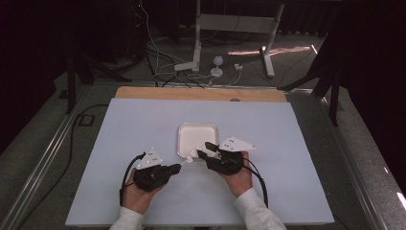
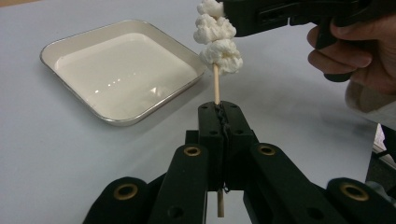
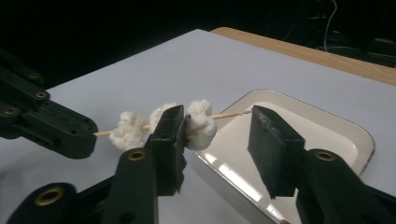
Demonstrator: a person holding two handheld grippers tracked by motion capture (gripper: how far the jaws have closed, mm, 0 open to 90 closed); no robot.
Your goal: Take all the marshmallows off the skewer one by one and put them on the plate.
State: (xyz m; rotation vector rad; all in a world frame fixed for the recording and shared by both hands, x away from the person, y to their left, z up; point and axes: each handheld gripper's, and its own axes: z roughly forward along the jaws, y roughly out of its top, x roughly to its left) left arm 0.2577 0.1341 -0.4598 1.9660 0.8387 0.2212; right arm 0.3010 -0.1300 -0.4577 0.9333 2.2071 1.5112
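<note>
Nearby, a white tray sat on my bench.
Left tool pinched the skewer; right tool stood spread around its white lumps.

A dim room around our pale bench

We see its wooden far edge, grey carpet floor, tangled cables, a white stand's legs, and dark curtains beyond.

Pale table; floor cables

Skewer between hand-held grippers, before tray.
</note>
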